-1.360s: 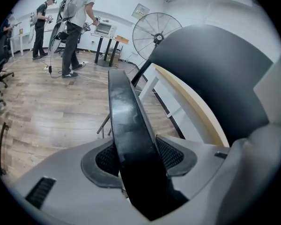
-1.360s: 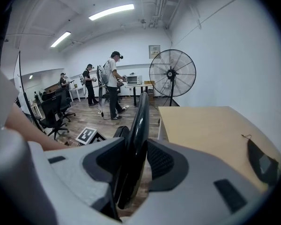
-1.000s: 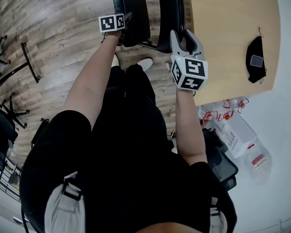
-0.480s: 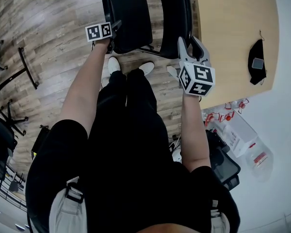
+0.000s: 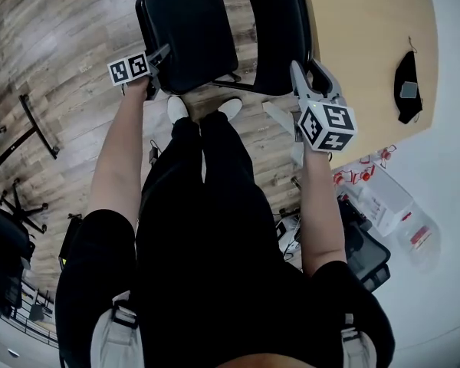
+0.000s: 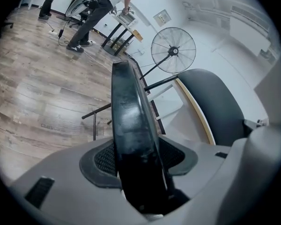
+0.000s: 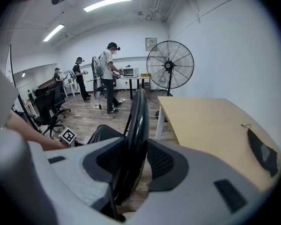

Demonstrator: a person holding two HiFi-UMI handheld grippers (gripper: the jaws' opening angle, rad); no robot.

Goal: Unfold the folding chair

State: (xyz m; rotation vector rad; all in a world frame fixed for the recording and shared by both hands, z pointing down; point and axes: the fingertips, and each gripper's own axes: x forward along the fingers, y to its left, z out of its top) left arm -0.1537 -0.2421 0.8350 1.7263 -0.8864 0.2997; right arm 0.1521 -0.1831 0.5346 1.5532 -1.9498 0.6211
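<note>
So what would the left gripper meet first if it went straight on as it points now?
The chair seat: its edge sits between the left gripper's jaws, so it would probably just push that.

"How does it all stand?"

"The seat lies just before the person's shoes. The backrest is at its right, and the desk is right of that."

"And the grippers?"

"The left gripper has the seat's near corner between its jaws. The right gripper has the backrest's edge. A pouch lies on the desk, and a fan stands behind it."
</note>
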